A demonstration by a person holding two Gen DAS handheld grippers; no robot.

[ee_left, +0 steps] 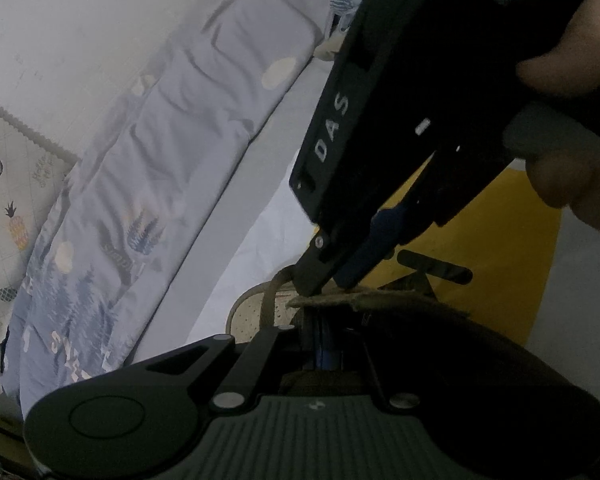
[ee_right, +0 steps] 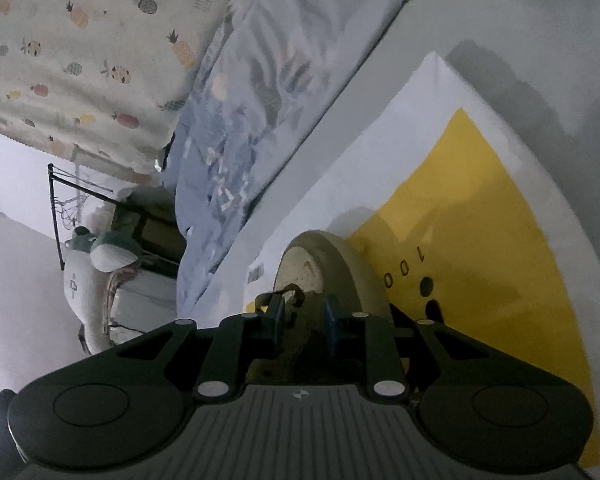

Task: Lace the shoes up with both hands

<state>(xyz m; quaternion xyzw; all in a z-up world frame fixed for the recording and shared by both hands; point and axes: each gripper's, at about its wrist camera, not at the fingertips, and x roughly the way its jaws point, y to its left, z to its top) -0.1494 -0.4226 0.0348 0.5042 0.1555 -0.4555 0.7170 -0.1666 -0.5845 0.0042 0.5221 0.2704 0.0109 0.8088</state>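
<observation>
A beige shoe lies on a yellow sheet, its perforated toe [ee_left: 248, 320] [ee_right: 308, 264] pointing away from me. In the left wrist view a flat brown lace [ee_left: 380, 302] crosses the tips of my left gripper [ee_left: 324, 316], which is shut on it. A thin loop of the lace rises beside the toe. My right gripper [ee_left: 330, 284] comes down from the upper right in a person's hand [ee_left: 572, 184], its tips just above the lace's left end. In the right wrist view my right gripper [ee_right: 304, 312] has its jaws part way apart over the shoe's throat. A lace loop [ee_right: 290, 291] sits by its left finger, and nothing is clearly clamped.
The yellow sheet [ee_left: 500, 260] [ee_right: 480, 240] lies on white paper on a pale floor. A blue-grey patterned quilt [ee_left: 180, 160] [ee_right: 252, 100] runs along the left. Farther left hang a pineapple-print cloth [ee_right: 80, 60] and a black rack, with a plush toy [ee_right: 100, 256] beneath.
</observation>
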